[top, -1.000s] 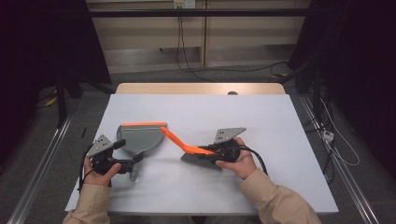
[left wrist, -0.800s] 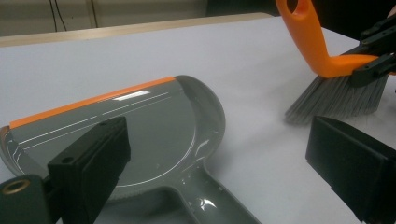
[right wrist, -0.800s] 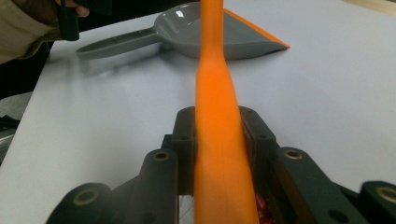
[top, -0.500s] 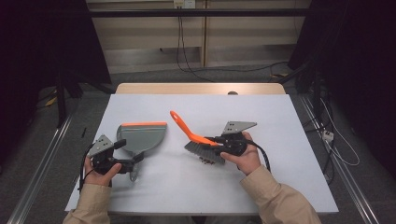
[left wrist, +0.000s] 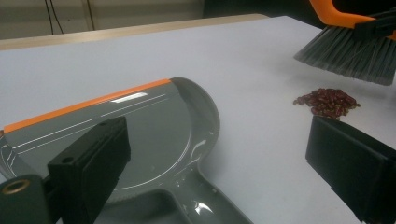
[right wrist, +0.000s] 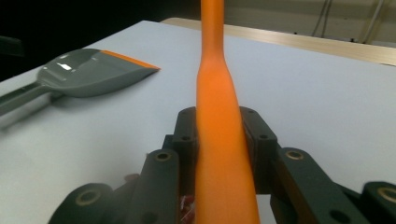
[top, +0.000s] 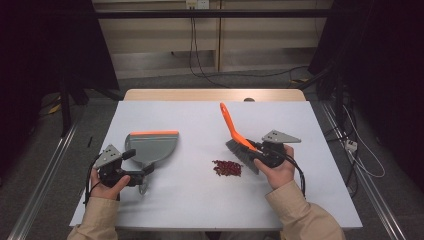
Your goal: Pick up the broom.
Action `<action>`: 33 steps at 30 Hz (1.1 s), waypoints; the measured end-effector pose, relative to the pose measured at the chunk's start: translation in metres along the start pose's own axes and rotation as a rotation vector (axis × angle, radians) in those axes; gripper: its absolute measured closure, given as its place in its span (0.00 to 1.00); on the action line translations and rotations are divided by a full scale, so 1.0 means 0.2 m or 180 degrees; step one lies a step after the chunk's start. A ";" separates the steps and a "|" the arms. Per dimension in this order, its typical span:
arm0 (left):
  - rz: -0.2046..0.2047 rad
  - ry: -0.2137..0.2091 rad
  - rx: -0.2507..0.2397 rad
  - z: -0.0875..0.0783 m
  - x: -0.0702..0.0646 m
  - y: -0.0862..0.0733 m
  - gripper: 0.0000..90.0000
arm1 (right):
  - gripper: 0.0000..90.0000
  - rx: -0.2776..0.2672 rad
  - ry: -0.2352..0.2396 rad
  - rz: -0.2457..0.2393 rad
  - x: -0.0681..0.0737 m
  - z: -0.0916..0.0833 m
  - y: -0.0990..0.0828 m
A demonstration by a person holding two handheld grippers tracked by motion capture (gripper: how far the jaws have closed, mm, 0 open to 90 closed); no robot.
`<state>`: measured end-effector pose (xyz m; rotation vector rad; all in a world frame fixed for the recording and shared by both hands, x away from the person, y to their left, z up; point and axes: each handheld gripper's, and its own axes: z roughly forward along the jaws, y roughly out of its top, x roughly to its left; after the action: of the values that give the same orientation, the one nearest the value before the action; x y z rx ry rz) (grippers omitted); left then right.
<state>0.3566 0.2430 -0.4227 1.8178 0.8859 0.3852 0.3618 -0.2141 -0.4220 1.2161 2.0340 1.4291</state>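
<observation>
The person wears tan long sleeves (top: 305, 220) that end at the wrists. Each hand carries a black gripper, left gripper (top: 131, 161) and right gripper (top: 252, 150), with a grey 3-cornered plate (top: 281, 137) on top and a black cable (top: 299, 172) trailing below that plate. The 2 black jaws are blocky, with round brass-coloured rivets at their links.

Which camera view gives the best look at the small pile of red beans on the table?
The left gripper view shows the pile of red beans best: near, unobstructed, single beans visible, below the brush bristles. The high view shows the whole pile on the table, but small. The right gripper view shows a few red bits beside the orange handle.
</observation>
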 end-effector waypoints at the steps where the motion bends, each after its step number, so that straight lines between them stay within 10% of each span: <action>1: 0.0004 -0.0002 -0.0001 0.00 0.00 0.00 0.07 | 0.79 0.0020 -0.0044 0.0006 -0.01 -0.01 -0.01; 20: -0.0048 -0.0033 -0.0032 0.00 0.00 0.00 0.07 | 0.79 -0.0001 -0.0751 0.0097 0.03 -0.05 -0.09; 33: -0.0043 -0.0044 -0.0041 0.00 0.00 0.01 0.07 | 0.79 0.0098 -0.0900 0.0021 0.04 -0.04 -0.13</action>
<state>0.3570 0.2433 -0.4215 1.7999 0.8839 0.3687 0.3412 -0.2153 -0.4406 1.3534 1.8658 1.1567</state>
